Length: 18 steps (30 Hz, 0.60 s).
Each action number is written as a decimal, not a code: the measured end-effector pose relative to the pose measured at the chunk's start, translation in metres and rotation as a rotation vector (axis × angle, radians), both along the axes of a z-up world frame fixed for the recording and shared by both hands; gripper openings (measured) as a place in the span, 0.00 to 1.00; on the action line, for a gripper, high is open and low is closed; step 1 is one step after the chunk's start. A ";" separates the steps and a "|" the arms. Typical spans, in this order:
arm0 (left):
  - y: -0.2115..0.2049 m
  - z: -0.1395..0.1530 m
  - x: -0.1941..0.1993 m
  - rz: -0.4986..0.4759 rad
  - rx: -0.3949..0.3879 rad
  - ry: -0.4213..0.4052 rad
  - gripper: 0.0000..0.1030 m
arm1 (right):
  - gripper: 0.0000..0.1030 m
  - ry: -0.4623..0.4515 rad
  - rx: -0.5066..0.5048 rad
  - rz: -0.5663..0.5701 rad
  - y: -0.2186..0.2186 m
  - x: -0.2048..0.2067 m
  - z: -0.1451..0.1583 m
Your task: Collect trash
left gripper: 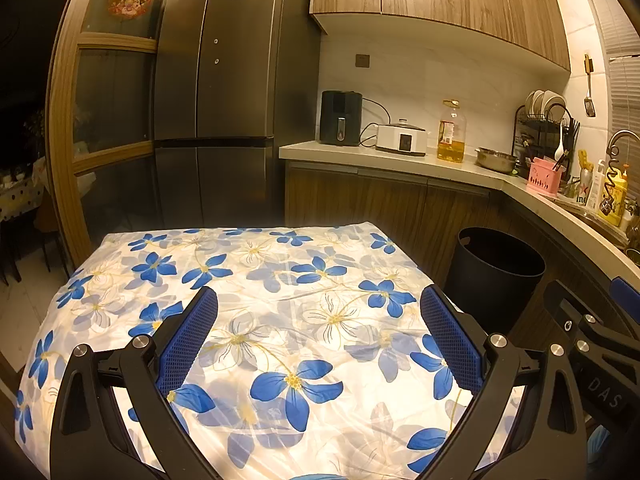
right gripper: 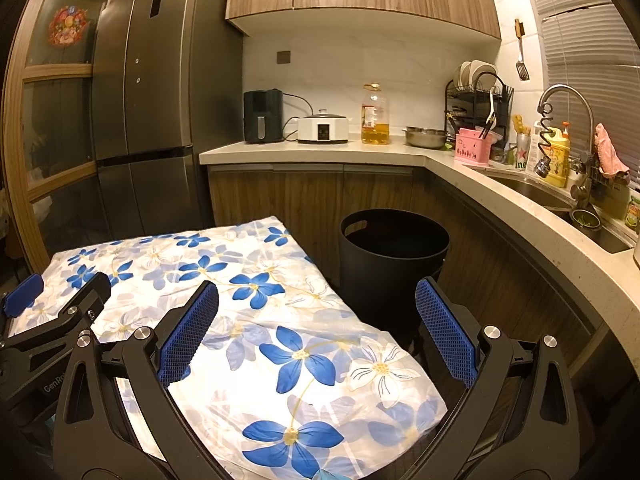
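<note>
Beside the floral-cloth table (left gripper: 280, 320): black trash bin (right gripper: 394, 264) on floor, empty-looking. No trash visible on cloth; handling and grip point undeterminable. Left gripper (left gripper: 319, 304) and right gripper (right gripper: 317, 300) both spread wide, holding nothing.

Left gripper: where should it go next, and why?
Probably tilt the left gripper down to scan nearer. It is open and empty, the floral cloth shows no trash, and the black bin stands right of the table.
</note>
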State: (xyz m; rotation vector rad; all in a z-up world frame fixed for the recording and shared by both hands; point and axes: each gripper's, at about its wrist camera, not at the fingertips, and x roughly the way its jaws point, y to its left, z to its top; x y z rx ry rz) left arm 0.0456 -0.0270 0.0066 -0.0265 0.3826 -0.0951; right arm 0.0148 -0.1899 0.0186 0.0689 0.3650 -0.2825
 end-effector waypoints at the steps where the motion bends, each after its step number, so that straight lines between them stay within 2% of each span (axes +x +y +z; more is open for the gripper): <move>1: 0.000 0.000 0.000 0.000 -0.002 -0.001 0.94 | 0.95 0.000 0.001 0.000 0.000 0.000 0.000; 18: -0.001 -0.001 0.000 -0.002 0.000 -0.001 0.94 | 0.95 0.004 0.005 0.001 -0.005 -0.001 -0.001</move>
